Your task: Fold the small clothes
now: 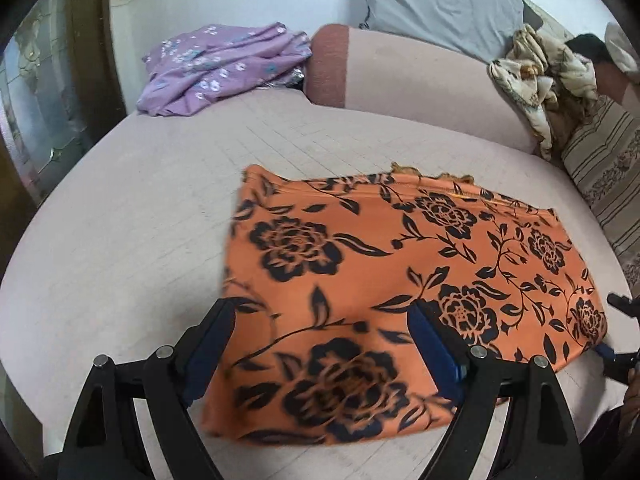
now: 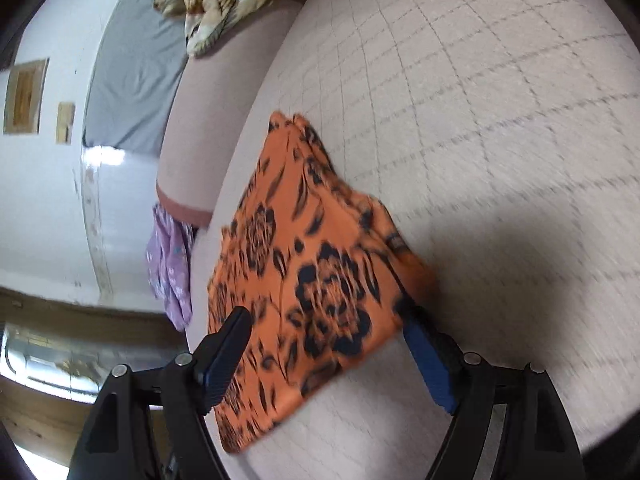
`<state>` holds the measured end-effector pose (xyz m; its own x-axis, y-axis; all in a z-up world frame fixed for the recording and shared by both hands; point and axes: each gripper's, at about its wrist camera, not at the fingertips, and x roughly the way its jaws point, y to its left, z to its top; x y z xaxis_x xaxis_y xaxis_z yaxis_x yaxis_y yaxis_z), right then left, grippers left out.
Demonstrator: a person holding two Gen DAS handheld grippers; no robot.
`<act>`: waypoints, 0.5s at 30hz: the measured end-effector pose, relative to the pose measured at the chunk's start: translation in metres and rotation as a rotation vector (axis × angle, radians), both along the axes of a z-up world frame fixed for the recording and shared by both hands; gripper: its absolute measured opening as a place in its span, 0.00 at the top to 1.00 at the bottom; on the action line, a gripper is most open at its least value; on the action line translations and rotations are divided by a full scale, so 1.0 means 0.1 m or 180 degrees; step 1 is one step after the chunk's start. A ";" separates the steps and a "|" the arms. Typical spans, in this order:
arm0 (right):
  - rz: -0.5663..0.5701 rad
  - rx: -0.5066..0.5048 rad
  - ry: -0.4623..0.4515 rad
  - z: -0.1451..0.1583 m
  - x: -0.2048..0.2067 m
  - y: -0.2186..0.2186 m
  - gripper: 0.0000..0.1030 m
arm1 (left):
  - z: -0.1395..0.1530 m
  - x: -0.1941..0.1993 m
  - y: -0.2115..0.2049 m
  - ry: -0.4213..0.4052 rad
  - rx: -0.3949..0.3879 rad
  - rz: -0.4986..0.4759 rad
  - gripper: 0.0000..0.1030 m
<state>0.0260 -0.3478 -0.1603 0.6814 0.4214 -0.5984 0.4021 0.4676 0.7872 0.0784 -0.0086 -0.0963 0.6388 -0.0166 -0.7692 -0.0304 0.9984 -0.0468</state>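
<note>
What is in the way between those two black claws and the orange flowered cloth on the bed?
Nothing visible. The orange floral garment lies flat on the pink mattress, with the open left gripper and open right gripper right above it. The purple garment sits far off.

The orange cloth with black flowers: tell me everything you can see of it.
The orange cloth is thin, smooth-looking fabric printed with black roses, leaves and vines. It lies flat on the pale checked bed surface, already folded into a rough rectangle, with layered edges showing along its far side and a slightly frayed bit there. The left hand-held gripper and the right hand-held gripper both stand open over its near edge; neither clamps it. Nothing else touches it.
</note>
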 end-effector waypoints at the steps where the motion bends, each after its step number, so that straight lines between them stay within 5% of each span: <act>1: -0.0029 -0.0087 -0.0031 0.01 0.05 0.00 0.34 | -0.05 0.04 -0.05 0.0049 0.0031 -0.0024 0.14; 2: -0.0040 -0.0161 -0.0046 0.01 0.09 0.00 0.75 | -0.09 0.08 -0.10 0.0093 0.0079 -0.0055 0.14; 3: 0.0005 -0.0197 0.0030 -0.03 0.16 0.02 0.94 | -0.11 0.09 -0.13 0.0116 0.0116 -0.0071 0.14; 5: 0.0036 -0.0282 0.0074 -0.05 0.19 0.03 0.93 | -0.10 0.09 -0.19 0.0117 0.0197 -0.0129 0.14; 10: 0.0345 -0.1294 -0.0061 0.36 0.08 0.22 0.92 | -0.02 0.08 -0.20 -0.0053 0.0249 -0.0123 0.14; 12: 0.0514 -0.1168 0.0262 0.05 0.13 0.16 0.87 | -0.20 0.18 -0.25 0.0213 0.0383 -0.0171 0.14; 13: 0.0458 -0.0976 0.0146 0.02 0.08 0.08 0.84 | -0.34 0.22 -0.26 0.0380 0.0484 -0.0186 0.14; 15: 0.0359 -0.0787 0.0098 0.10 -0.02 -0.07 0.62 | -0.41 0.20 -0.22 0.0332 0.0407 -0.0159 0.13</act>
<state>0.0243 -0.3545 -0.1502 0.6183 0.3320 -0.7123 0.3587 0.6873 0.6317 0.0981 -0.0307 -0.1377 0.5563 0.0558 -0.8291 0.0214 0.9965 0.0814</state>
